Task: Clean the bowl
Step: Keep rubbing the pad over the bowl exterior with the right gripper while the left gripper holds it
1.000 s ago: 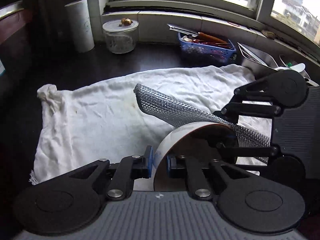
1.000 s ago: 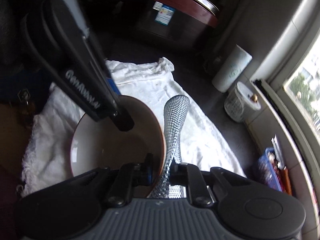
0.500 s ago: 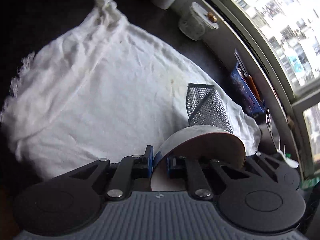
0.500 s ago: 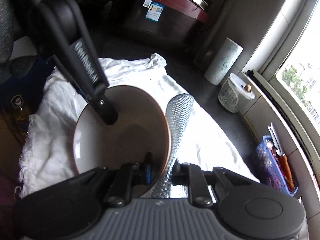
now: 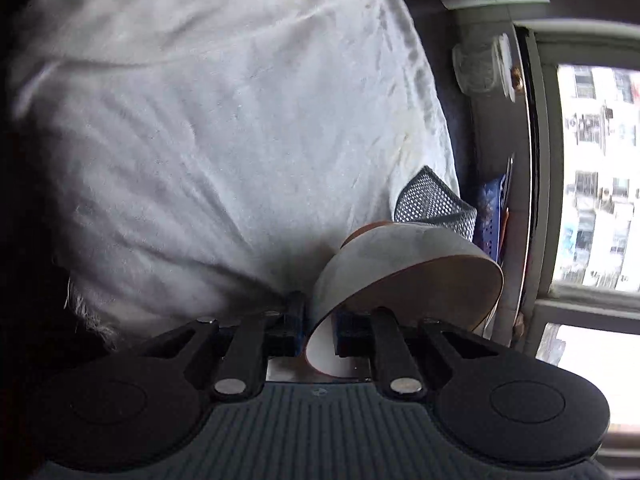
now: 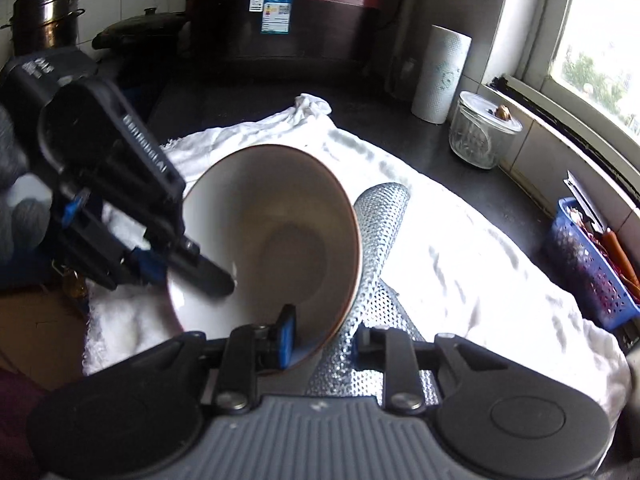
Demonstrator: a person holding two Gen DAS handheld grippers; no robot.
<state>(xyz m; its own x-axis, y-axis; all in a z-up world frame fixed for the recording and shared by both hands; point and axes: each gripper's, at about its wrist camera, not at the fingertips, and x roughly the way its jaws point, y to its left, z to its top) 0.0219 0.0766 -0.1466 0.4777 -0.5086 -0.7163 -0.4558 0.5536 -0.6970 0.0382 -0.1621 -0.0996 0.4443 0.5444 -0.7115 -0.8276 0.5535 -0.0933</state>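
Observation:
A ceramic bowl [image 6: 276, 240], pale inside with a brown rim, is held tilted on its side above a white cloth [image 6: 460, 256]. My left gripper [image 5: 320, 324] is shut on the bowl's rim [image 5: 404, 256]; it shows from the side in the right wrist view [image 6: 192, 264]. My right gripper [image 6: 324, 340] is shut on a silver mesh scouring cloth [image 6: 380, 232] and the bowl's near rim lies between its fingers too. The mesh cloth runs along the bowl's outer wall, and its end sticks out behind the bowl in the left wrist view [image 5: 434, 200].
The white cloth [image 5: 220, 120] covers a dark counter. A paper towel roll [image 6: 440, 76], a glass jar [image 6: 480, 136] and a blue basket [image 6: 588, 264] stand along the window sill. A large dark cooker [image 6: 288, 16] and steel pots [image 6: 44, 12] stand at the back.
The left gripper has rolled with the bowl, so its view has rotated and the window now stands at the right. The bowl's opening has turned more toward the right gripper.

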